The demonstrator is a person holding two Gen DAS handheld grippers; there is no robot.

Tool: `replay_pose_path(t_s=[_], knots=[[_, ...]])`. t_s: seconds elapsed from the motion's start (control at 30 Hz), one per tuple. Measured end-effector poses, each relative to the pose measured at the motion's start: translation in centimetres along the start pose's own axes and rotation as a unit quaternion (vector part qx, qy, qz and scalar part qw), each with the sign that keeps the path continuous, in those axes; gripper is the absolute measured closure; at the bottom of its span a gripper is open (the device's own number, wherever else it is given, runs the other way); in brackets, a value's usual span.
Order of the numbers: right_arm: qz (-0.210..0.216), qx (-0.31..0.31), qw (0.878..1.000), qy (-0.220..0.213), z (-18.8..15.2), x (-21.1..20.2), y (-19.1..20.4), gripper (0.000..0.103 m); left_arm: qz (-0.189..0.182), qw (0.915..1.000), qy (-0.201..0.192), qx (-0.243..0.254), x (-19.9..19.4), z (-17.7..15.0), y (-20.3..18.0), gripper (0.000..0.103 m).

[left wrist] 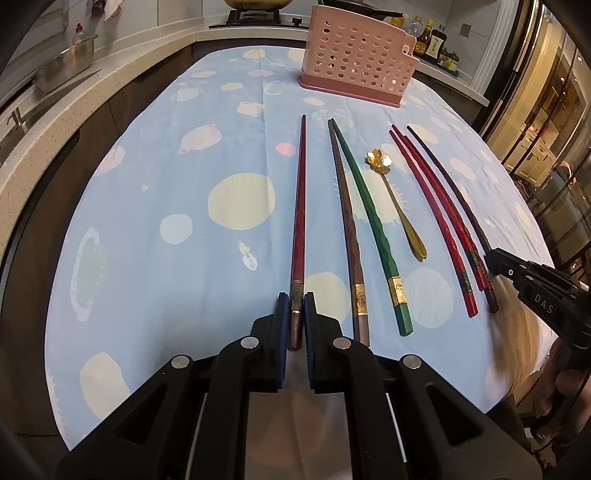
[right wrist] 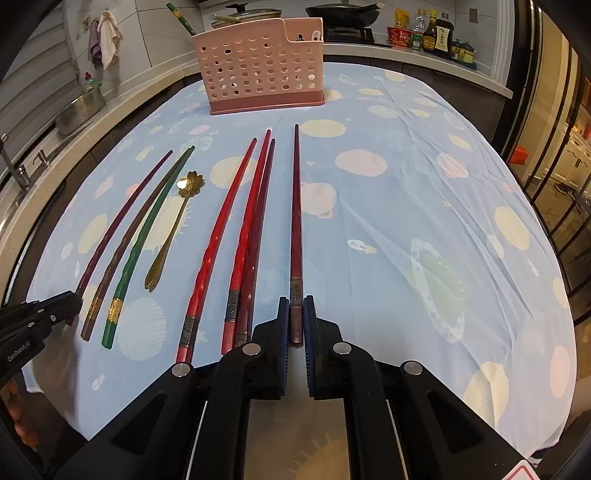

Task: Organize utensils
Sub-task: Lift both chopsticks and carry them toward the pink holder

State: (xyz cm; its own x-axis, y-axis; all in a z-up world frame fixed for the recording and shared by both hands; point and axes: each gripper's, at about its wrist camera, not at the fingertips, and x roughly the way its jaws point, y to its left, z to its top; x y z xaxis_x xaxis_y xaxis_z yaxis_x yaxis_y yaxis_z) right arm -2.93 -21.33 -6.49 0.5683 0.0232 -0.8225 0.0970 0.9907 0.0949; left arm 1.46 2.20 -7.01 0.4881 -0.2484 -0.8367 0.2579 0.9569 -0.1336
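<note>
My left gripper (left wrist: 296,300) is shut on the thick end of a dark red chopstick (left wrist: 300,206), which points away toward the pink perforated utensil holder (left wrist: 354,61). In the right wrist view my right gripper (right wrist: 295,301) is shut on another dark red chopstick (right wrist: 296,206). Between the two held sticks lie a brown chopstick (left wrist: 345,221), a green chopstick (left wrist: 369,206), a gold flower-headed spoon (left wrist: 397,206) and several red chopsticks (right wrist: 240,236). The holder (right wrist: 262,66) stands at the far end of the cloth, and a green chopstick (right wrist: 181,16) sticks out of it.
A blue patterned cloth (right wrist: 424,206) covers the table. A counter with a sink and a metal pot (left wrist: 66,66) runs along the left. A stove with pans and sauce bottles (right wrist: 436,33) stand behind. Glass doors (left wrist: 554,110) are at the right.
</note>
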Motion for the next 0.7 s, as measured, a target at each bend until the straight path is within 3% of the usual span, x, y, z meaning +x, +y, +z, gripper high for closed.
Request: replay_pose_path(t_s=[0.4, 0.7], knots=[[0.022, 0.004, 0.998, -0.063, 1.7, -6.1, 0.2, 0.096, -0.018, 0.9993, -0.031, 0.004, -4.2, 1.4, -0.9, 0.096], [0.04, 0.018, 0.989, -0.138, 8.2, -10.9, -0.6, 0.096, -0.031, 0.9928, -0.115, 0.012, -9.9, 8.9, -1.8, 0.096]])
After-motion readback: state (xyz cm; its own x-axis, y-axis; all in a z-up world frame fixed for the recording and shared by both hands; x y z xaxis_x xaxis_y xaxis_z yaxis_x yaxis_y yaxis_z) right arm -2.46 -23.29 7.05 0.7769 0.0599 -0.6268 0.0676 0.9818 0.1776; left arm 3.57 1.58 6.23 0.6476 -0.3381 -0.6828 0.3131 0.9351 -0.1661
